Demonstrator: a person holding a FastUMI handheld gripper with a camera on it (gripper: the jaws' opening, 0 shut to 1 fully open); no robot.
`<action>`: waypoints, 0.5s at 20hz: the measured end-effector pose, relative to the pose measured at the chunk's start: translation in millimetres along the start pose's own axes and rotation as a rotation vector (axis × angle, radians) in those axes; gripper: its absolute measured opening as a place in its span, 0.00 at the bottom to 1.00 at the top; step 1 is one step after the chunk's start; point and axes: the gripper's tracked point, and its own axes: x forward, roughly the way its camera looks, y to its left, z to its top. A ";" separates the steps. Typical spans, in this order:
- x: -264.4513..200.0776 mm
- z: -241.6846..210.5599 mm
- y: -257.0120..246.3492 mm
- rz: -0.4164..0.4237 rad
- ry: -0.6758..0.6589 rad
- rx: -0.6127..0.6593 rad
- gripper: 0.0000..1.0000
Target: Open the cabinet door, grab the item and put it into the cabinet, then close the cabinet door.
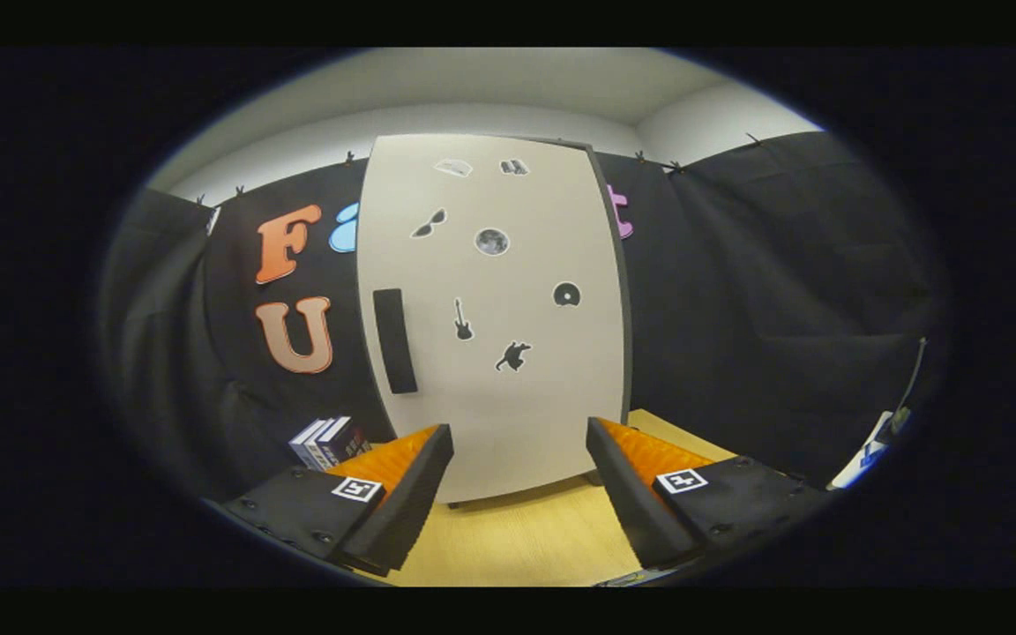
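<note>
Light wooden tabletop [526,538] runs underneath. Black cloth wall [764,291] hangs behind, clipped along top edge. White room wall [490,119] and ceiling [517,75] above cloth.

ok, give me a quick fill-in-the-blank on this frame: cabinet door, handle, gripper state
1. The cabinet door is ____, so nothing inside shows.
2. The dark handle runs ____ along the door's edge nearest the boxes.
3. The hand-held gripper has its fingers ____, with nothing between them.
4. The cabinet stands on a ____ table.

Missing words: closed; vertically; open; wooden
</note>
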 end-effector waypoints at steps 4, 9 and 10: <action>-8.7 0.2 -6.7 -0.011 -0.004 0.001 0.98; -16.4 -1.0 -10.4 -0.021 -0.010 -0.001 0.98; -17.3 -1.5 -10.2 -0.020 -0.010 -0.001 0.98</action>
